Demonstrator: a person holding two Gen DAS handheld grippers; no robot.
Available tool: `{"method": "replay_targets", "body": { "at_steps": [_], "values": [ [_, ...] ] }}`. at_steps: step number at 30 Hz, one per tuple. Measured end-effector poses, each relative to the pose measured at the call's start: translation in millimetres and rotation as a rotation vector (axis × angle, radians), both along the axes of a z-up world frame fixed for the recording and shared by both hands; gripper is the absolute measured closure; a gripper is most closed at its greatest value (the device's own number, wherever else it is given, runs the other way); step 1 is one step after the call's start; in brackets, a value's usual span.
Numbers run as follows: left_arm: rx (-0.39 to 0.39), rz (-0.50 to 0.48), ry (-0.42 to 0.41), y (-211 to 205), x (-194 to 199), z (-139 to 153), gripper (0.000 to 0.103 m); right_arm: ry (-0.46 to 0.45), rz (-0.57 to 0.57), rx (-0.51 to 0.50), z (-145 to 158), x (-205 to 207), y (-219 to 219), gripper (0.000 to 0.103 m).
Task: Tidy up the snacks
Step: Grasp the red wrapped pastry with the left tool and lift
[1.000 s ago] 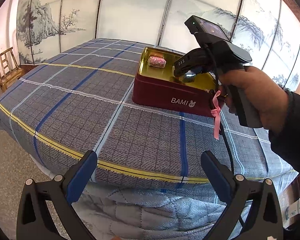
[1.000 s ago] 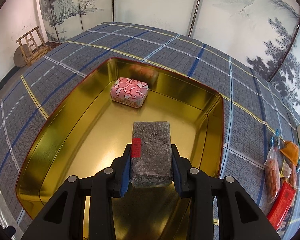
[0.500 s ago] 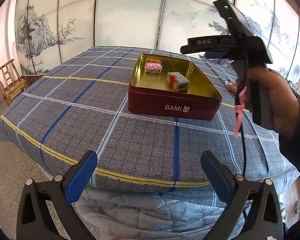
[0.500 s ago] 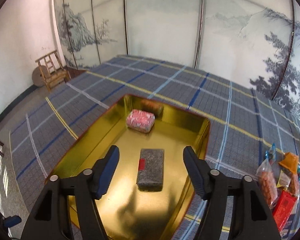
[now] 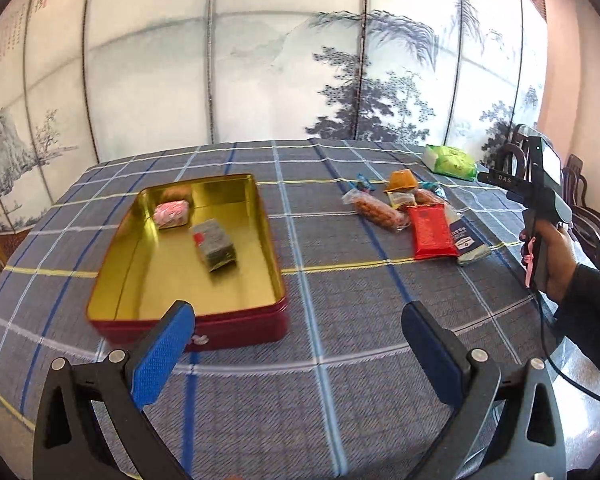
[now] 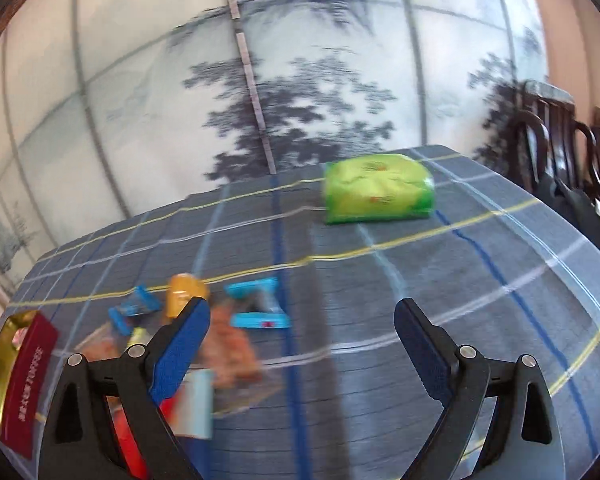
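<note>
Gold-lined and red outside, the open tin (image 5: 188, 320) sits at the left of the plaid-covered bench (image 5: 340, 344). Inside it lie a pink-patterned packet (image 5: 172, 213) near the far wall and a grey block snack (image 5: 215, 245) with a red label closer in, the two apart. To the right, well clear of the tin, loose snacks cluster: a bag of orange sticks (image 5: 376, 211), a red packet (image 5: 431, 231), and farther back a green pack (image 6: 378, 194). The left tool (image 5: 296, 340) hangs released and empty above the bench. The right tool (image 6: 300, 338), its jaws having just been opening, stands wide with nothing between them, over the loose snacks.
</note>
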State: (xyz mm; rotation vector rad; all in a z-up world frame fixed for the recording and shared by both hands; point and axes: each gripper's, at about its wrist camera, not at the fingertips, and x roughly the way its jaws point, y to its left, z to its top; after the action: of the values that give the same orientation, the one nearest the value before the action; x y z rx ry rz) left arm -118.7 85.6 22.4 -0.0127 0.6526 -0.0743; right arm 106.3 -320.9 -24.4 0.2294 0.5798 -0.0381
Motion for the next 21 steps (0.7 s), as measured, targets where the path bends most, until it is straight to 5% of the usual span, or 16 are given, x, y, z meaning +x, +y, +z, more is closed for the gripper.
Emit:
{"method": "replay_targets", "body": {
  "at_steps": [4, 9, 11, 17, 21],
  "values": [
    [-0.005, -0.061, 0.021, -39, 37, 3, 0.001, -0.021, -0.086, 0.158, -8, -4, -73, 0.009],
    [-0.077, -0.163, 0.101, -96, 92, -10, 0.001, -0.033, -0.133, 0.348, -25, -12, -113, 0.008],
    [-0.081, -0.205, 0.13, -121, 115, -22, 0.003, -0.04, -0.138, 0.369, -26, -14, -116, 0.007],
    [-0.089, -0.239, 0.249, -166, 176, -58, 0.033, -0.047, -0.105, 0.385, -28, -13, -115, 0.007],
    [-0.121, -0.251, 0.257, -172, 189, -67, 0.036, -0.047, -0.092, 0.403, -30, -16, -117, 0.006]
  ]
}}
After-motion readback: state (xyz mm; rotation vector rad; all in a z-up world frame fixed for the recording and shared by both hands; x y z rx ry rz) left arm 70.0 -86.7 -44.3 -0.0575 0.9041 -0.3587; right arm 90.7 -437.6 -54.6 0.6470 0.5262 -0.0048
